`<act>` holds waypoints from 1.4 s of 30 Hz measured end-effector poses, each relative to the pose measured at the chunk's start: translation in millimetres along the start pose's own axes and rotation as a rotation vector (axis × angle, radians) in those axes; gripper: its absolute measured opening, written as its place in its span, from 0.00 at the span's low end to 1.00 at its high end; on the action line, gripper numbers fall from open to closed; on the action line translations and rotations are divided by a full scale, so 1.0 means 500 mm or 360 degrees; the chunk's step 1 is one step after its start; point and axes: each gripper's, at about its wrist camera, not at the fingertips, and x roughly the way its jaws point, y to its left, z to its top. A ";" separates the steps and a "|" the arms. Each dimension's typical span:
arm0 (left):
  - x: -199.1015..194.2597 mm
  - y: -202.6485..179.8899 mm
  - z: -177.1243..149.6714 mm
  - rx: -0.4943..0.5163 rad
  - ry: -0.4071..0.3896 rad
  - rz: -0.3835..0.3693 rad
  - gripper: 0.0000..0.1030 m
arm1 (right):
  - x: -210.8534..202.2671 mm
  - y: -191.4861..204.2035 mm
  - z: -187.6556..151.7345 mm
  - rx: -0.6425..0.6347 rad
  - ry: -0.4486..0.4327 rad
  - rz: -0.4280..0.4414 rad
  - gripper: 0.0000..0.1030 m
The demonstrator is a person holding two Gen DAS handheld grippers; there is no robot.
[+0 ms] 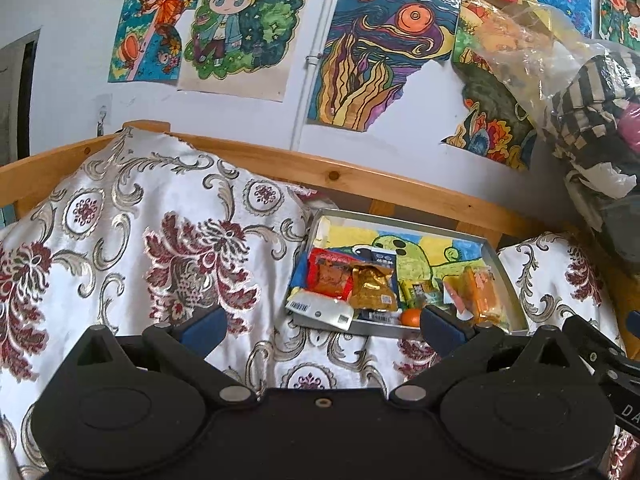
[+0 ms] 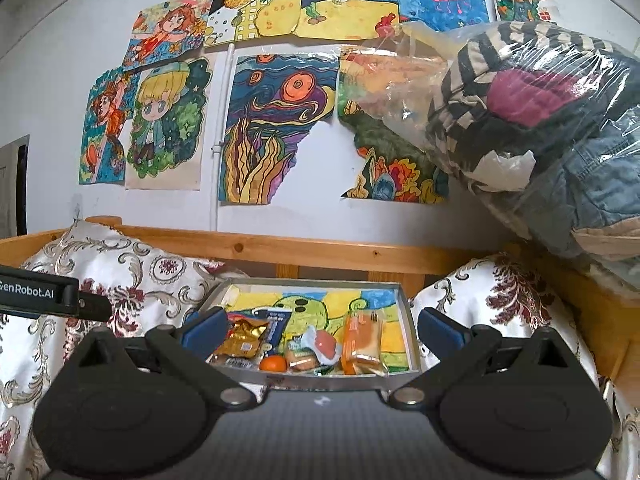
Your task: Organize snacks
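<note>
Nearest the lens in each wrist view, a black two-finger gripper is seen with blue-padded fingers spread wide and nothing held between them: the left gripper [image 1: 322,326] hangs over patterned cloth, and the right gripper [image 2: 320,330] is lined up just in front of the tray. Beneath both, a white bedspread [image 1: 140,248] with dark red and silver flowers is draped over a wooden bed frame [image 2: 304,250], with children's drawings [image 2: 276,128] pinned to the wall above. At the right, a large clear plastic bag of clothes [image 2: 532,120] is piled.

A shallow grey tray [image 2: 412,320], lined with a green-and-yellow drawing, is set on the bed against the frame. The snacks are all gathered inside it: a red packet [image 1: 330,276] at the left, a gold packet [image 1: 374,288] beside it, an orange-wrapped cake [image 2: 362,344] toward the right, a small mandarin [image 2: 274,364] at the near rim. No snack is seen loose on the cloth, so the task is judged almost or fully done; at most, tidying inside the tray remains.
</note>
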 end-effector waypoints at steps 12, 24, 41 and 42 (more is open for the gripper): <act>-0.021 0.036 -0.052 0.0003 0.0030 0.0026 0.99 | -0.048 0.018 -0.039 -0.0028 0.0050 -0.0008 1.00; -0.050 0.041 -0.089 0.0069 -0.0031 0.0009 0.99 | -0.093 0.029 -0.060 -0.0002 -0.0015 -0.0078 1.00; -0.095 0.067 -0.138 0.0121 -0.0029 0.0002 0.99 | -0.144 0.044 -0.108 0.0061 0.0102 -0.0132 1.00; -0.099 0.068 -0.141 0.0130 -0.0035 0.0004 0.99 | -0.148 0.045 -0.111 0.0066 0.0102 -0.0134 1.00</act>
